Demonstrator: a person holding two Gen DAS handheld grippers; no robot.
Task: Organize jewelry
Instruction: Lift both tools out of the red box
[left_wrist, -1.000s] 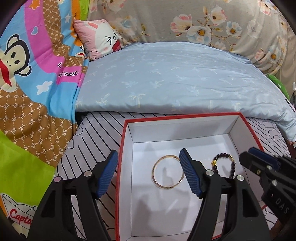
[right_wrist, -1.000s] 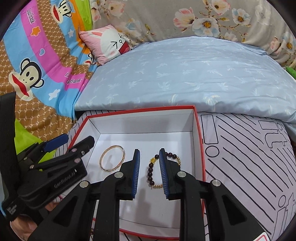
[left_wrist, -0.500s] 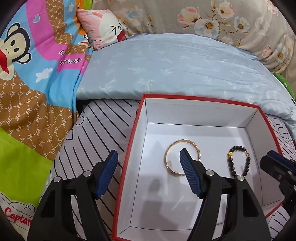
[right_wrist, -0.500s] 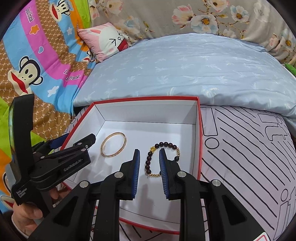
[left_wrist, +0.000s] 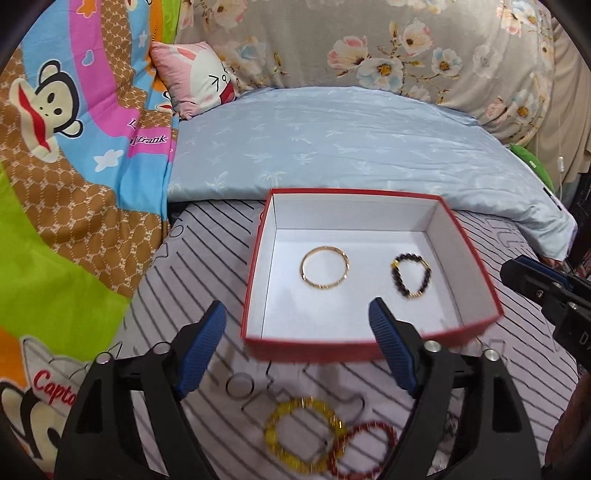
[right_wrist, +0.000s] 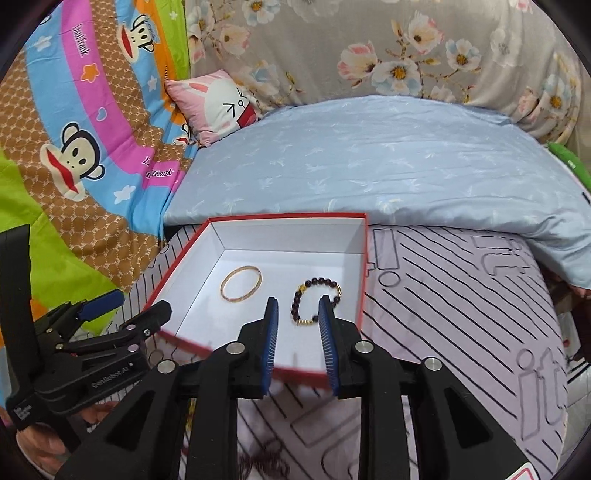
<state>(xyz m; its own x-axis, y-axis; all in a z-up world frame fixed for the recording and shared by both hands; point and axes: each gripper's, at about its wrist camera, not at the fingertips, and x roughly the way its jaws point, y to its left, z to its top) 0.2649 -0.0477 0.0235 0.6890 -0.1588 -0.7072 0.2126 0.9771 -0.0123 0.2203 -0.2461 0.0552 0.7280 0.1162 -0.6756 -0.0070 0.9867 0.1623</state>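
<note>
Both grippers have pulled back from the red box (left_wrist: 314, 350) since the earlier frames, so its near wall and the striped sheet (left_wrist: 207, 266) in front of it now show. At the left of the left wrist view lies a bright cartoon monkey blanket (left_wrist: 74, 155), with a pink bunny pillow (left_wrist: 199, 81) at upper left. The left gripper (left_wrist: 297, 350), low in the frame, has its jaws spread wide and opening, with nothing between them. At centre, inside the white-lined box, a gold bangle (left_wrist: 325, 266) lies left of a dark bead bracelet (left_wrist: 410, 274), apart from it. Below the box, on the sheet, a yellow bead bracelet (left_wrist: 303, 439) touches a red bead bracelet (left_wrist: 364, 448). In the right wrist view, the right gripper (right_wrist: 298, 341) is also empty, jaws narrowly apart and opening.
</note>
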